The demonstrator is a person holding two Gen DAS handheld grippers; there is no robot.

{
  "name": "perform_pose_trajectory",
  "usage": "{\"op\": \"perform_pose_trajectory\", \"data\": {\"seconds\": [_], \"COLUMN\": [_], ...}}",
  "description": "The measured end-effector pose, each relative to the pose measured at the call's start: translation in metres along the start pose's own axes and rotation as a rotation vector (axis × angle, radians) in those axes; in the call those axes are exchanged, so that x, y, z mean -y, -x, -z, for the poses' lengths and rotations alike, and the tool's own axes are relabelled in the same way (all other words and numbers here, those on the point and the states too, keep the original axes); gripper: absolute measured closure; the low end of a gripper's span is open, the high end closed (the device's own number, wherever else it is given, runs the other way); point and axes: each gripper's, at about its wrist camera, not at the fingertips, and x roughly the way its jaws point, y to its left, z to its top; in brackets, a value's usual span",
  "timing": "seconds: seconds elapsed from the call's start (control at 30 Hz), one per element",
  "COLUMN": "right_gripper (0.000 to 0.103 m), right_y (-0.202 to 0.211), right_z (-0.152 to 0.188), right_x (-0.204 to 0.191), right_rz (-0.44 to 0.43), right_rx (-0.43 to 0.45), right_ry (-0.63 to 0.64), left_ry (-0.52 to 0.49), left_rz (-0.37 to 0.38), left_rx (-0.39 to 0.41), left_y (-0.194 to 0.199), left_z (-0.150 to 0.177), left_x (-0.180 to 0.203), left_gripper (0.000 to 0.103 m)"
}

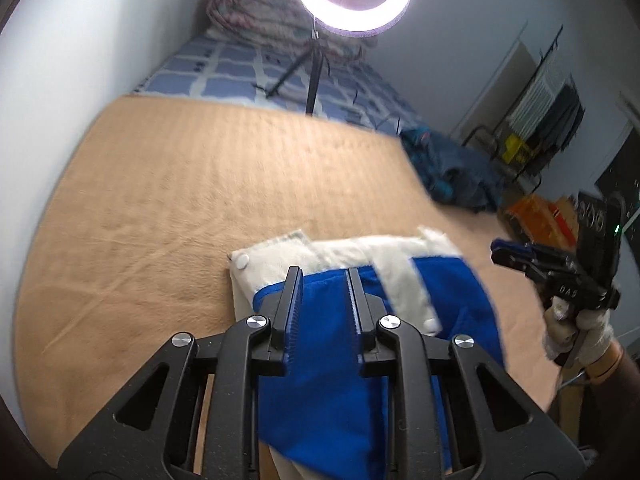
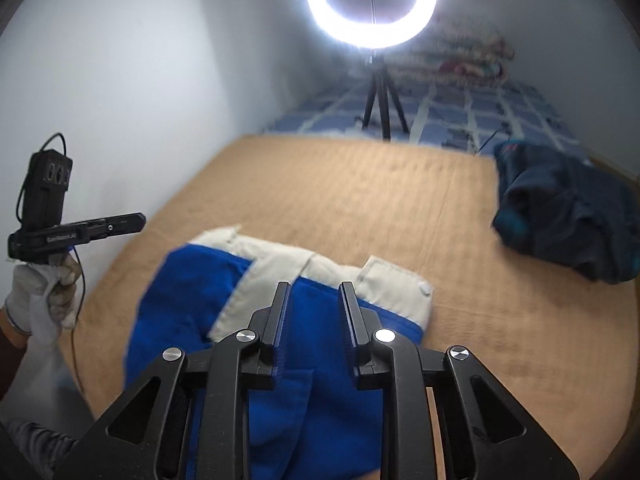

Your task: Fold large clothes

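Note:
A blue and cream garment (image 1: 328,344) lies folded on the tan blanket (image 1: 180,184), cream collar and snap buttons at its far edge. It also shows in the right wrist view (image 2: 192,300). My left gripper (image 1: 322,276) hovers over its blue part, jaws open and empty. My right gripper (image 2: 314,290) hovers over the same garment, jaws open and empty. Each gripper shows in the other's view, held in a white-gloved hand: the right one (image 1: 516,258) at the right edge, the left one (image 2: 136,218) at the left edge.
A dark blue garment (image 2: 568,216) lies crumpled at the blanket's far right. A ring light on a tripod (image 2: 370,4) stands beyond the blanket on a blue checked bedsheet (image 2: 460,116). A white wall (image 1: 60,80) runs along the left.

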Motion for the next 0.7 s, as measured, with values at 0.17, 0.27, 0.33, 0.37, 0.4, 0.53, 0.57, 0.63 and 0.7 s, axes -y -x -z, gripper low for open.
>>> {"op": "perform_pose_trajectory", "data": {"seconds": [0.17,0.27,0.33,0.37,0.4,0.53,0.57,0.63,0.7], "right_gripper": [0.082,0.082,0.086,0.087,0.086,0.087,0.084,0.083,0.07], "right_y": [-0.04,-0.055,-0.063,-0.068,-0.072,-0.063,-0.052,-0.034,-0.016], "right_z": [0.01,0.021,0.029,0.034,0.038,0.035,0.034,0.036,0.043], "right_x": [0.011,0.019,0.022,0.023,0.023,0.017,0.019,0.023,0.032], "right_rz": [0.005,0.001,0.009,0.013,0.017,0.028,0.006,-0.003,-0.039], "right_rx": [-0.082,-0.127,-0.144,-0.152,-0.159,-0.161,-0.148,-0.117,-0.095], "right_ry": [-0.008,-0.018,-0.019,-0.026,-0.03,-0.028,-0.045,-0.063,-0.1], "left_ry": [-0.017,0.002,0.025,0.028,0.024,0.043,0.054,0.091,0.136], "left_rz": [-0.04,-0.031,-0.014,-0.01,-0.011,-0.012,-0.011,0.03,0.062], "left_rx": [-0.068,-0.08,-0.098,-0.105,-0.106,-0.105,-0.105,-0.08,-0.059], "left_y": [-0.039,-0.048,-0.056,-0.061,-0.063,-0.052,-0.048,-0.029,-0.014], "left_z": [0.023,0.033,0.039,0.042,0.044,0.041,0.039,0.039,0.042], "left_x": [-0.016,-0.029,-0.036,-0.038,-0.038,-0.038,-0.04,-0.044,-0.052], "left_gripper": [0.085,0.092,0.094,0.094,0.094,0.094,0.094,0.086,0.052]}}
